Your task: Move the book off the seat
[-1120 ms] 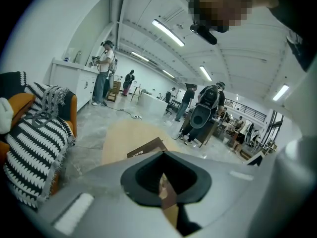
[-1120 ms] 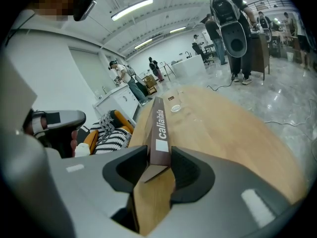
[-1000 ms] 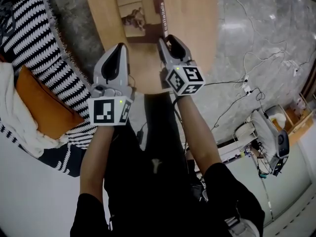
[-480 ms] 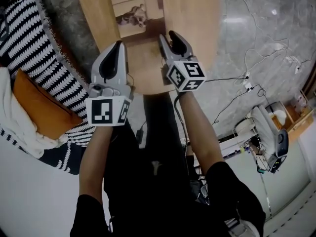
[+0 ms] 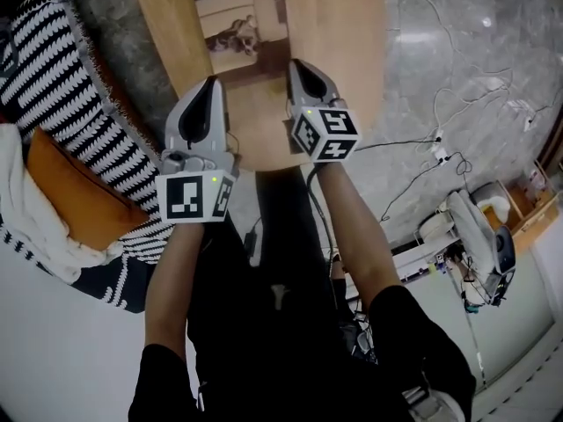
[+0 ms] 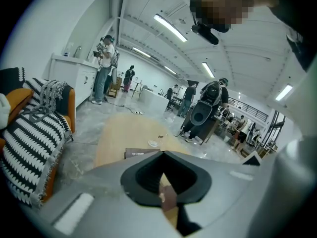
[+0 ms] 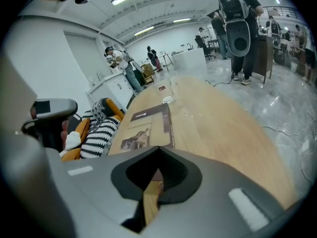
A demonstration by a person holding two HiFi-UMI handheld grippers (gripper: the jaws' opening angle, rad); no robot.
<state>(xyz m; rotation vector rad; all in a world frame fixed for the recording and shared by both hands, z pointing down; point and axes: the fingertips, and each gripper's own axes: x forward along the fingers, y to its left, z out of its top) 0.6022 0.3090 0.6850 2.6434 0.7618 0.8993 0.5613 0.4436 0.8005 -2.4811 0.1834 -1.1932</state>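
Note:
The book (image 5: pixel 237 25), a brown cover with a photo on it, lies flat on the light wooden table (image 5: pixel 343 60). It also shows in the right gripper view (image 7: pixel 146 125) and in part in the left gripper view (image 6: pixel 141 152). My right gripper (image 5: pixel 296 64) hovers just short of the book's near right corner, jaws shut with nothing between them (image 7: pixel 158 148). My left gripper (image 5: pixel 209 82) hangs over the table's near edge, left of the book, also shut and empty (image 6: pixel 162 152).
A seat with a black-and-white striped blanket (image 5: pixel 70 104) and an orange cushion (image 5: pixel 70 192) stands to the left of the table. Cables (image 5: pixel 440 148) run over the grey floor at right. People and equipment stand far behind the table (image 6: pixel 208 108).
My right gripper's jaws, open in both earlier frames, have closed with nothing in them. The left gripper has stayed in place, and the book still lies on the table.

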